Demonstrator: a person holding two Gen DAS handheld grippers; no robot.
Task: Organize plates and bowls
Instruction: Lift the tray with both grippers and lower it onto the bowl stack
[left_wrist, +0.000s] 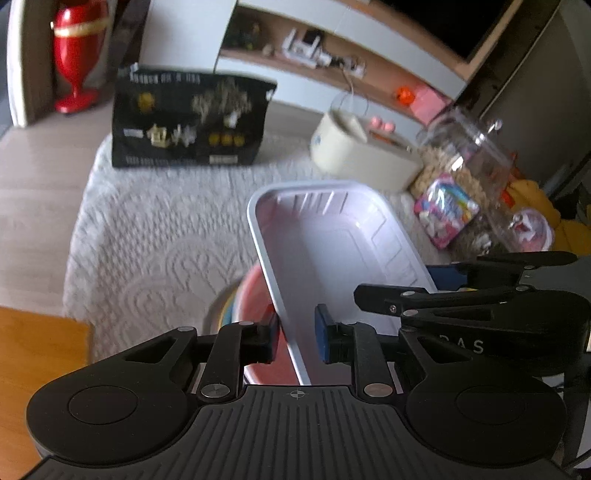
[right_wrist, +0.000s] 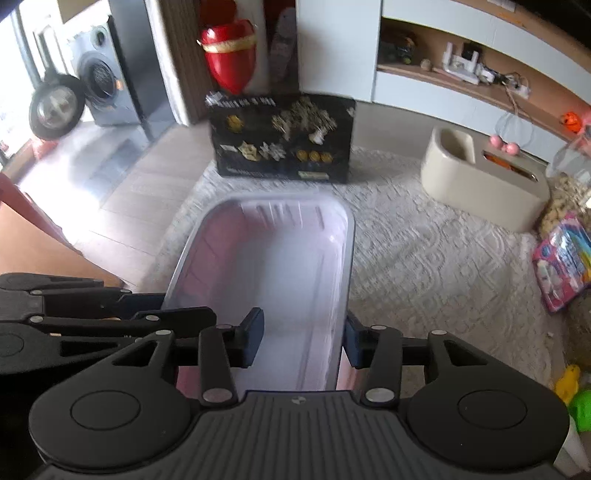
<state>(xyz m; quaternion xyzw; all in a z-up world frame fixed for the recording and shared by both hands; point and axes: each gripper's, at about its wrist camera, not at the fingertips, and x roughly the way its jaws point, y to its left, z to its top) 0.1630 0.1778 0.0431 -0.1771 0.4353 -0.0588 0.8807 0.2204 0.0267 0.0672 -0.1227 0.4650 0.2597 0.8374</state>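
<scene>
Left gripper (left_wrist: 297, 334): jaws astride near-left rim of white plastic tray (left_wrist: 332, 243), pads not visibly pressing. Right gripper (right_wrist: 304, 339): jaws apart, astride tray's right wall, clear gap at left pad. Tray: oblong, rounded corners, ribbed walls, thin rim, empty; sits over pink bowl (left_wrist: 258, 302) on white embossed tablecloth (left_wrist: 155, 229). Black box (left_wrist: 192, 118) far behind.

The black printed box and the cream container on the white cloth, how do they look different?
The black printed box has flat faces and sharp corners; the cream container is rounded. The box is dark and covered in gold and white pictures; the container is plain and pale. The box looks closed; the container has openings in its top. Both stand on the white cloth.
</scene>
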